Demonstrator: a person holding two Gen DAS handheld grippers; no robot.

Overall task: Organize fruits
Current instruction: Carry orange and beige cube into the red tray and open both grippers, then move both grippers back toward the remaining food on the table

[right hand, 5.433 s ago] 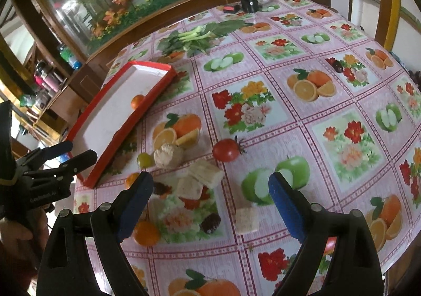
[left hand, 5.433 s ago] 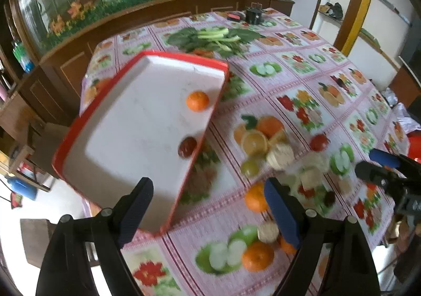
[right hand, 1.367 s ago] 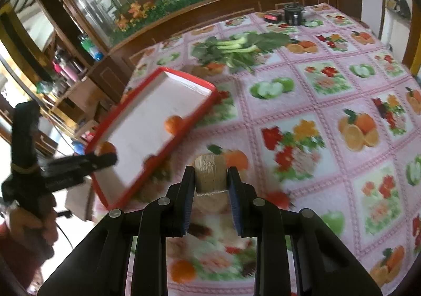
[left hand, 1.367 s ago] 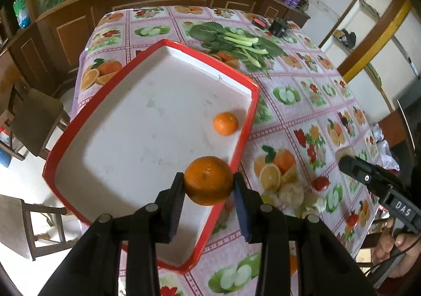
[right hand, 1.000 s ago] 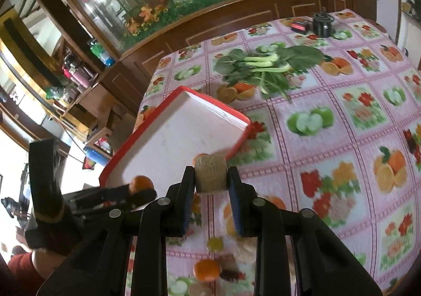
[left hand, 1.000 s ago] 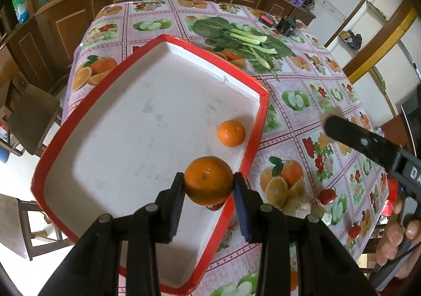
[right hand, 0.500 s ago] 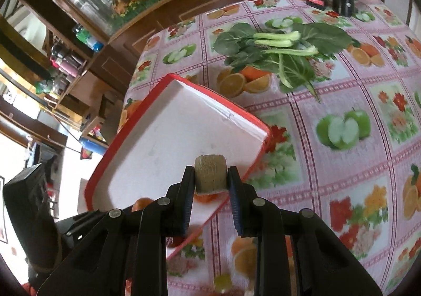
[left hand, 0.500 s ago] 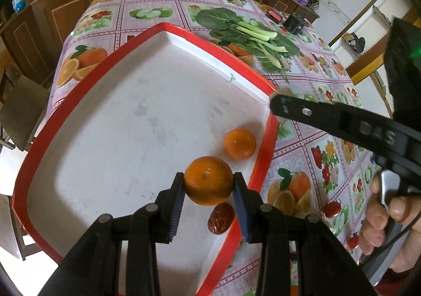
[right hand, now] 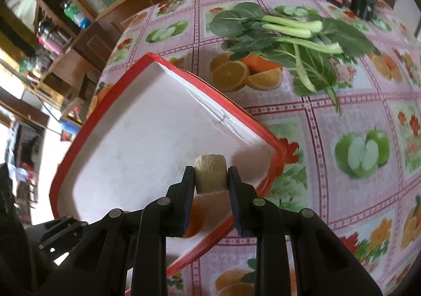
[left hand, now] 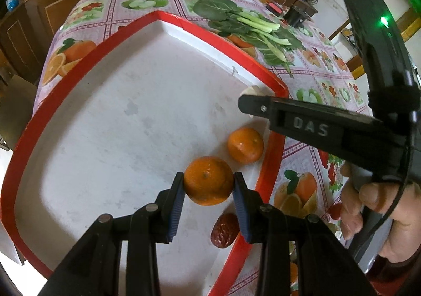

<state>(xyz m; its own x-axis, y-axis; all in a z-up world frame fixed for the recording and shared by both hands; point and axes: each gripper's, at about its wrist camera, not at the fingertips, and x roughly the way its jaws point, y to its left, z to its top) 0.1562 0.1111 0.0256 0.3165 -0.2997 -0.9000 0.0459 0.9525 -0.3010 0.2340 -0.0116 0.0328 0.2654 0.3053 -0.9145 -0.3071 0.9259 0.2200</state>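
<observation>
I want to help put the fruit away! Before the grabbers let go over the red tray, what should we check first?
1. Left gripper squeezing the orange: ok.
2. Right gripper squeezing the tan fruit chunk: ok.
3. Both fruits over the red tray: ok.
4. Bare tray floor under the orange: ok.
5. Loose orange and dark red fruit clear of the drop: cannot tell.

Home dining room, fruit-print tablecloth (right hand: pixel 329 117), wooden cabinets (right hand: pixel 79 40)
</observation>
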